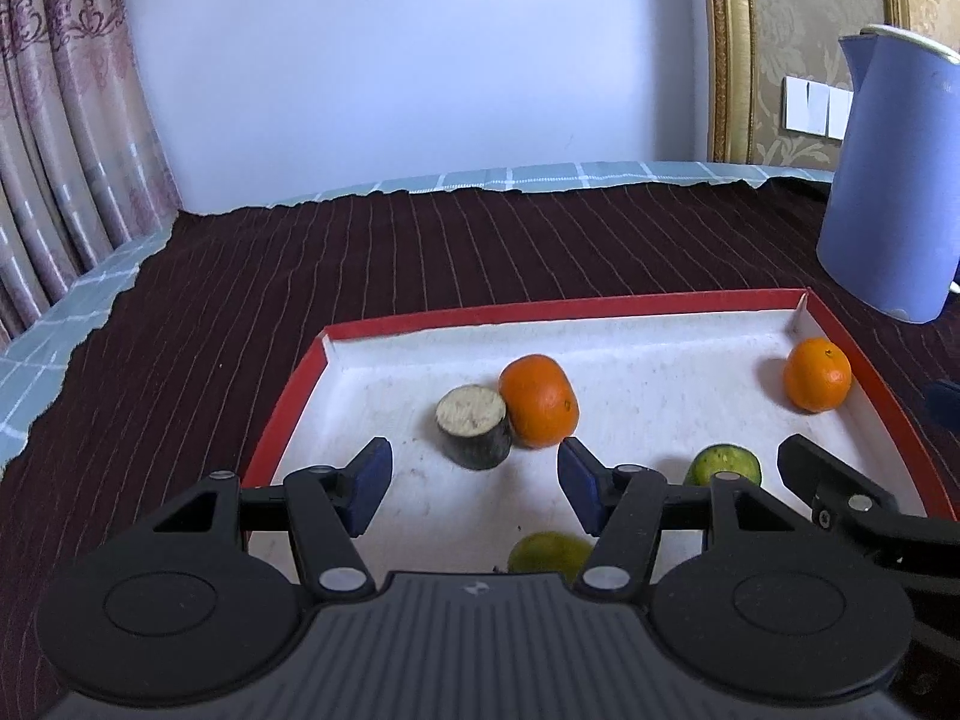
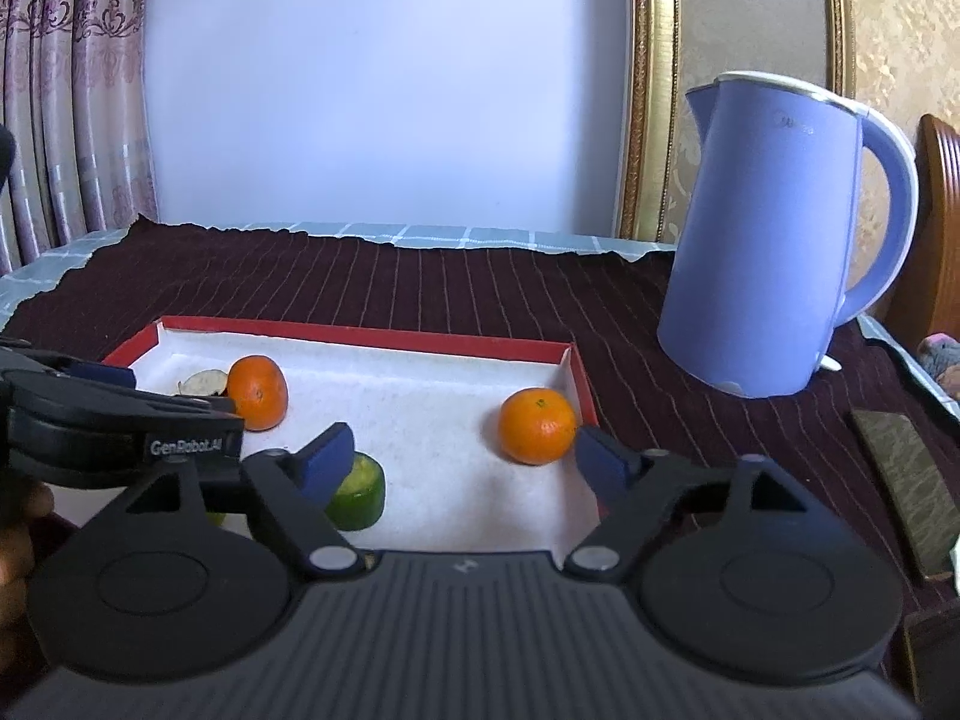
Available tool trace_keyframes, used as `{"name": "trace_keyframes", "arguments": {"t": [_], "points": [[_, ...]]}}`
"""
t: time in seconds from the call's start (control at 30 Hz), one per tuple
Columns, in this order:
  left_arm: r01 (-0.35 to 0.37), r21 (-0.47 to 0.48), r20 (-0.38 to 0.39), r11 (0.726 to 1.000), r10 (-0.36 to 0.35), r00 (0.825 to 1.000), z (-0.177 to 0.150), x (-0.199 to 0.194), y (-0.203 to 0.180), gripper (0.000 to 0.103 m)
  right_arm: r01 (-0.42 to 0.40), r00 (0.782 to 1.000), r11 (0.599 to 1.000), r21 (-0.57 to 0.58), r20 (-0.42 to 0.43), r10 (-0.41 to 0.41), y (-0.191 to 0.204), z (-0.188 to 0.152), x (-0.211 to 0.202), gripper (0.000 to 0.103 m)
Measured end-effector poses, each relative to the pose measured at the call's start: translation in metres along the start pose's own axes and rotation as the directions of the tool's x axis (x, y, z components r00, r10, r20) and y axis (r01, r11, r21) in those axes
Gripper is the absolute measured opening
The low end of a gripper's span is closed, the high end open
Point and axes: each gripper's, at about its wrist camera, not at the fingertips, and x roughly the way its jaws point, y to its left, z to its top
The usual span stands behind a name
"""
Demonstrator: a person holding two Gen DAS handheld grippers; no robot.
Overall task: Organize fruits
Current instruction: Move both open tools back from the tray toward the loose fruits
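Observation:
A red-rimmed white tray (image 1: 420, 319) (image 2: 360, 333) lies on the dark cloth. It holds an orange (image 1: 539, 401) (image 2: 258, 391) touching a dark cut piece with a pale face (image 1: 474, 435) (image 2: 204, 383), a second orange (image 1: 817, 375) (image 2: 537, 426) by the right wall, a green fruit (image 1: 723, 465) (image 2: 359, 492) and another green fruit (image 1: 549, 551) near the front. My left gripper (image 1: 474, 483) is open and empty over the tray, just short of the cut piece. My right gripper (image 2: 461, 461) is open and empty, its fingers either side of the right orange, slightly nearer.
A blue electric kettle (image 1: 888, 180) (image 2: 780, 240) stands on the cloth right of the tray. A flat dark-green block (image 2: 906, 480) lies at the far right. Wall, curtain (image 1: 60, 120) and gold frame (image 2: 648, 90) are behind the table.

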Motion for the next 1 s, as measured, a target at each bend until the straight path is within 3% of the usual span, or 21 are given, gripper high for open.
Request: {"name": "trace_keyframes", "arguments": {"t": [0.13,0.3,1.0], "points": [[-0.001,-0.025,0.004,1.0,0.001,1.0,-0.004,-0.007,0.008,0.07,0.003,1.0,1.0,0.004,0.01,-0.003,0.001,-0.002,-0.008,0.094],[-0.013,-0.037,0.029,0.999,0.014,0.999,-0.01,-0.016,0.015,0.07,-0.007,0.999,1.0,0.007,0.035,0.007,0.003,-0.002,-0.019,0.103],[0.004,-0.084,0.005,0.996,-0.003,1.0,-0.037,-0.032,0.036,0.072,-0.006,0.999,1.0,0.005,0.047,0.006,0.004,-0.021,-0.044,0.103]]}}
